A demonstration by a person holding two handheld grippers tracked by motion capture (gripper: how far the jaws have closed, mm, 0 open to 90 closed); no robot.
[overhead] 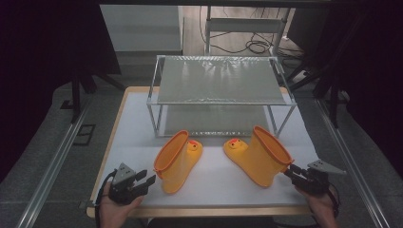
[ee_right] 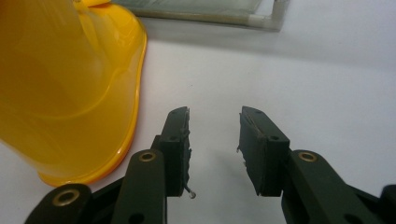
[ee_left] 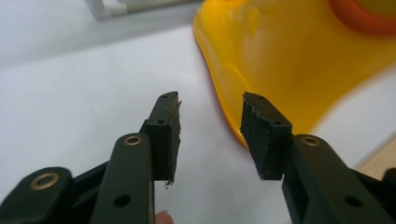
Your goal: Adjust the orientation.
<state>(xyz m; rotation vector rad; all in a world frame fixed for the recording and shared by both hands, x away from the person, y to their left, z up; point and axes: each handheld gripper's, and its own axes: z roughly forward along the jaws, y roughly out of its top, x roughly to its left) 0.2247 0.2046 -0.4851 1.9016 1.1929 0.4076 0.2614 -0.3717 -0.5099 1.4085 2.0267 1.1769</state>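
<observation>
Two yellow boots are lying on the white worktop (overhead: 214,175), the left boot (overhead: 176,161) and right boot (overhead: 261,154) before a wire shelf (overhead: 221,90) (no writing readable). The left hand-held gripper (overhead: 148,179) and right hand-held gripper (overhead: 289,171) are sitting open, empty, beside them.

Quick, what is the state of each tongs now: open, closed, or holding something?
Left tongs: open, nothing between the jaws, beside the left yellow boot.
Right tongs: open, holding nothing, beside the right yellow boot.
</observation>
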